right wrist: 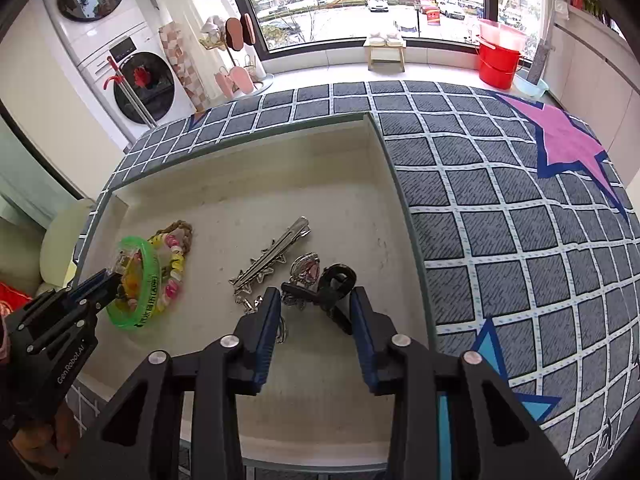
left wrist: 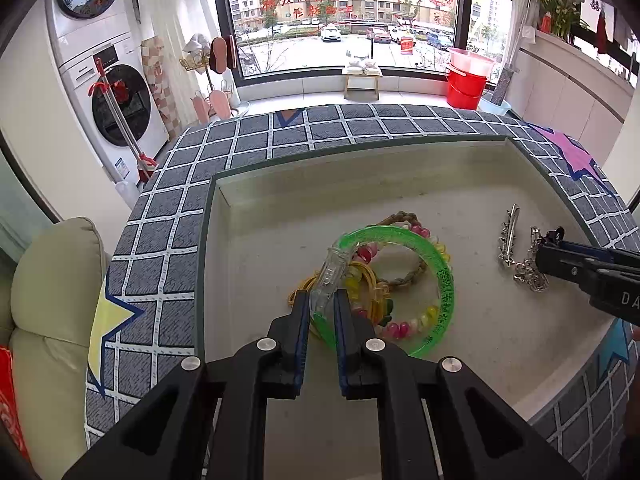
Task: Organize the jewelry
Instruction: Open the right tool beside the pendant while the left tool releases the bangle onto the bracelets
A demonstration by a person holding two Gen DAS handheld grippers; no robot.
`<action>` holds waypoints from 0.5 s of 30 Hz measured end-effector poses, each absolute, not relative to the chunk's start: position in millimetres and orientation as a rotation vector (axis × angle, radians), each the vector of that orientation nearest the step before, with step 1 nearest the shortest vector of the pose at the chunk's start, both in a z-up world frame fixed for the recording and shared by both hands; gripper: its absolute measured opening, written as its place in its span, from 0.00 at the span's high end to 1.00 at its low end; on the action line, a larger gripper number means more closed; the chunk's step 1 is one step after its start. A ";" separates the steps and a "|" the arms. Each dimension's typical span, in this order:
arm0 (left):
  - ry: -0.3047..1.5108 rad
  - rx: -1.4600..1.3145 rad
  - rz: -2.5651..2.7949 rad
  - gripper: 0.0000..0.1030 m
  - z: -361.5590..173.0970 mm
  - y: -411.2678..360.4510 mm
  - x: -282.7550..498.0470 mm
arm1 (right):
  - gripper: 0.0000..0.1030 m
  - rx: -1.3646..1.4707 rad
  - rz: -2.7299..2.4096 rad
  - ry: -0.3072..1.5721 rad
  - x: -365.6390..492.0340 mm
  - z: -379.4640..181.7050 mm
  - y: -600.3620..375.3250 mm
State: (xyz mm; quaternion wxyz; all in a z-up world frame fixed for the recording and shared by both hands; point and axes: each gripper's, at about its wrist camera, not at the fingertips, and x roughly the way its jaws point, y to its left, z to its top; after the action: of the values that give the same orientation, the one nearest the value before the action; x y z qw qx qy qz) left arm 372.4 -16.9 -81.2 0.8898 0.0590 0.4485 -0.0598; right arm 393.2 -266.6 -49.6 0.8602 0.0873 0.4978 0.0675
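My left gripper (left wrist: 321,304) is shut on the green plastic bangle (left wrist: 442,268) at its clear clasp and holds it tilted over a pile of bead bracelets (left wrist: 404,326) and a braided cord bracelet (left wrist: 402,216) in the tray. The bangle also shows in the right wrist view (right wrist: 150,280). My right gripper (right wrist: 316,304) is open, its fingers on either side of a black hair claw (right wrist: 338,280) and a silver chain pendant (right wrist: 306,268). A silver spiked hair clip (right wrist: 272,256) lies just beyond.
The shallow beige tray (right wrist: 372,184) sits on a grey checked mat with coloured stars (right wrist: 568,144). A cream cushion (left wrist: 52,280) lies left of the table. Washing machines (left wrist: 120,104) and red buckets (left wrist: 466,84) stand by the window.
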 end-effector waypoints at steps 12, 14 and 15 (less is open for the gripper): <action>0.917 0.102 -0.119 0.75 -70.0 -17.4 363.2 | 0.22 0.214 0.185 1.015 381.3 -33.4 -262.6; 0.913 0.094 -0.125 0.75 -68.8 -15.6 363.1 | 0.22 0.223 0.198 1.014 379.4 -30.7 -261.1; 0.914 0.090 -0.129 0.75 -68.3 -15.5 362.8 | 0.20 0.228 0.205 1.014 378.2 -29.8 -260.6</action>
State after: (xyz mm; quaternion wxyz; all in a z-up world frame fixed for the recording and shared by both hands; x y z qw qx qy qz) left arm 362.8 -15.5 -68.3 0.8944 0.0434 0.4407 -0.0622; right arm 378.2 -260.6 -29.8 0.8631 0.1090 0.4835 0.0975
